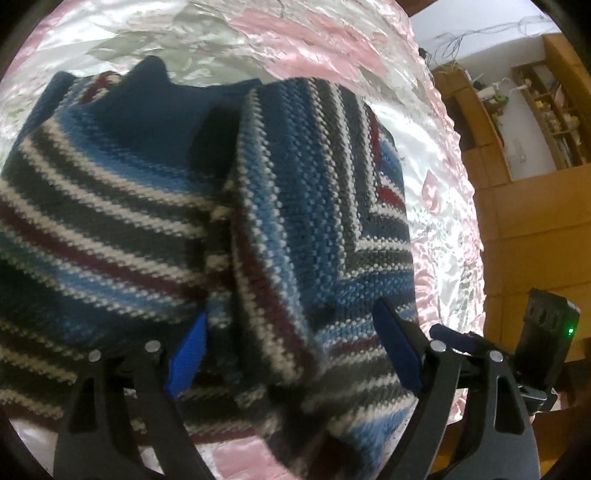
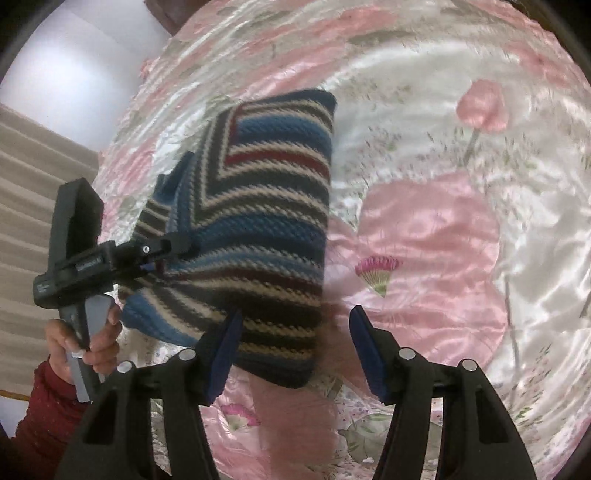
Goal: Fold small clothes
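Note:
A small striped knit sweater [image 1: 147,206] in blue, grey, white and dark red lies folded on a pink floral satin bedspread [image 1: 332,33]. A folded-over panel of the sweater [image 1: 314,206] rises between my left gripper's [image 1: 291,354] blue pads, which stand wide apart and open. In the right wrist view the sweater [image 2: 266,229] is a compact rectangle. My right gripper [image 2: 297,354] is open at its near right corner, one pad over the knit and the other over the bedspread [image 2: 436,229]. My left gripper [image 2: 162,254] touches the sweater's left edge there.
A hand [image 2: 88,343] in a red sleeve [image 2: 44,413] holds the left gripper's handle. The bedspread's right edge drops to a wooden floor [image 1: 528,229], with wooden shelves [image 1: 546,110] behind. My right gripper [image 1: 450,338] shows at the bed's right edge. Open bedspread lies right of the sweater.

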### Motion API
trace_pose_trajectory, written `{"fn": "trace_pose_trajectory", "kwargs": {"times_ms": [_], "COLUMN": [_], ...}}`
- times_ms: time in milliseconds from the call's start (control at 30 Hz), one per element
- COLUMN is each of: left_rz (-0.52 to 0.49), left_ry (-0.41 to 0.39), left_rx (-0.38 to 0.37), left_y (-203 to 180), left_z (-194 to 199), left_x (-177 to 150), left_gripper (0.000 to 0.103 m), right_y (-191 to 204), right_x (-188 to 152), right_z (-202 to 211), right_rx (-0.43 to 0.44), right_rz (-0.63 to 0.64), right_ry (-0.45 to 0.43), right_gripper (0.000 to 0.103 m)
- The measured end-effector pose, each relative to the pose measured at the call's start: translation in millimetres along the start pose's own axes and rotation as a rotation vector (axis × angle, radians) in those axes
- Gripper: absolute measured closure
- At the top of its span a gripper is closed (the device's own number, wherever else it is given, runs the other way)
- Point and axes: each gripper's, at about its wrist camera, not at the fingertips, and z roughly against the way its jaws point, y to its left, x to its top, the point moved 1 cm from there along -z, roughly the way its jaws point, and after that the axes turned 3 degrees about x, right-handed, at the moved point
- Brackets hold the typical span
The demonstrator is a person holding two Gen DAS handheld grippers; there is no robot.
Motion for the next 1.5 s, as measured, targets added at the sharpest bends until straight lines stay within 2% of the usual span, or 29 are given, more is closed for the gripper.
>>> {"fn": "trace_pose_trajectory", "kwargs": {"times_ms": [33,167,267,333,567,800,967,1100,1267,1400,1500], "left_rz": [-0.002,0.017,0.01,-0.016,-0.061,-0.094,-0.073,0.0,0.093,0.097,0.071], "left_ry": [-0.002,-0.027,-0.084,-0.134,-0.233,-0.313,-0.333,-0.289,-0.225,-0.231,-0.226], "left_rx": [0.01,0.034,0.052,0.057,0.003,0.06,0.119,0.137,0.153,0.118,0.142], "left_y": [-1.9,-1.5,-6.7,-15.2,-22.2,0.2,45.4,94.7,152.1,164.8,158.7], "left_z": [-1.7,-0.1,11.3,22.8,75.1,135.5,170.5,165.1,125.6,110.1,115.2], "left_x": [0.4,0.1,-2.3,-5.0,-1.2,8.7,10.1,8.8,4.7,-2.7,-3.9], "left_gripper": [0.029,0.064,0.074,0.076,0.079,0.079,0.079,0.079,0.078,0.074,0.066], "right_y": [-2.1,-12.2,-17.6,-19.4,-12.3,6.4,29.3,42.4,57.0,66.6,72.6], "right_x": [-0.9,-6.3,-7.6,-8.7,-14.8,-12.8,-11.6,-11.3,-16.7,-18.0,-19.4], "right_z": [-2.0,-4.6,-3.1,-1.1,4.1,-3.1,-16.1,-25.5,-44.8,-55.6,-62.2], "right_rx": [0.003,0.008,0.018,0.024,0.03,0.057,0.082,0.095,0.085,0.057,0.042], "right_rz": [-0.007,-0.035,-0.057,-0.07,-0.06,-0.03,0.008,0.034,0.064,0.095,0.107], "right_ry": [0.002,0.005,0.0,-0.006,-0.009,-0.004,0.014,0.031,0.078,0.097,0.11], "right_gripper": [0.042,0.042,0.042,0.042,0.042,0.042,0.042,0.042,0.042,0.042,0.042]}}
